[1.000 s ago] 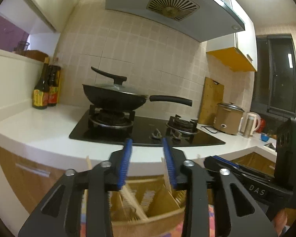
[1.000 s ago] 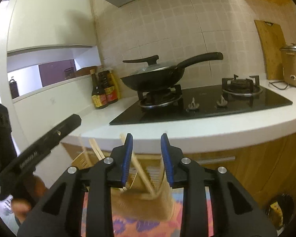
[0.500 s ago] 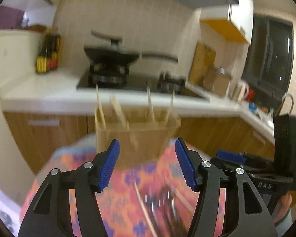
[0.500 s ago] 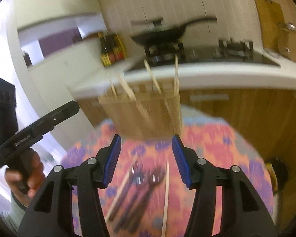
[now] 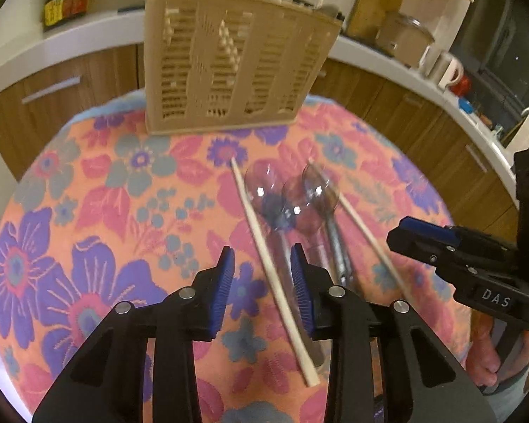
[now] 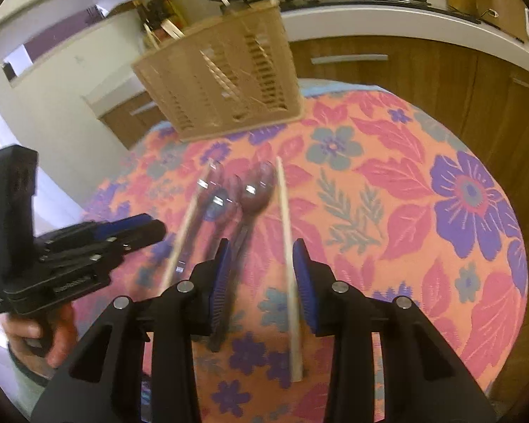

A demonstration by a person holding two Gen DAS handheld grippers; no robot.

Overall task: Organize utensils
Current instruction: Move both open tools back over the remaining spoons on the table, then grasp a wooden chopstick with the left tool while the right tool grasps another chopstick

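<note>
Metal spoons (image 5: 292,204) and chopsticks (image 5: 271,268) below both spread tools (image 5: 262,294) (image 6: 261,278)

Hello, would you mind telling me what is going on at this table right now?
A person is sorting utensils with a handheld claw in each hand. The left claw and right claw are both open and hold nothing, poised above the floral tablecloth. Two chopsticks lie there, one between the left claw's fingers and one between the right's, with three metal spoons between the chopsticks. The beige utensil holder stands behind, already holding some chopsticks.
</note>
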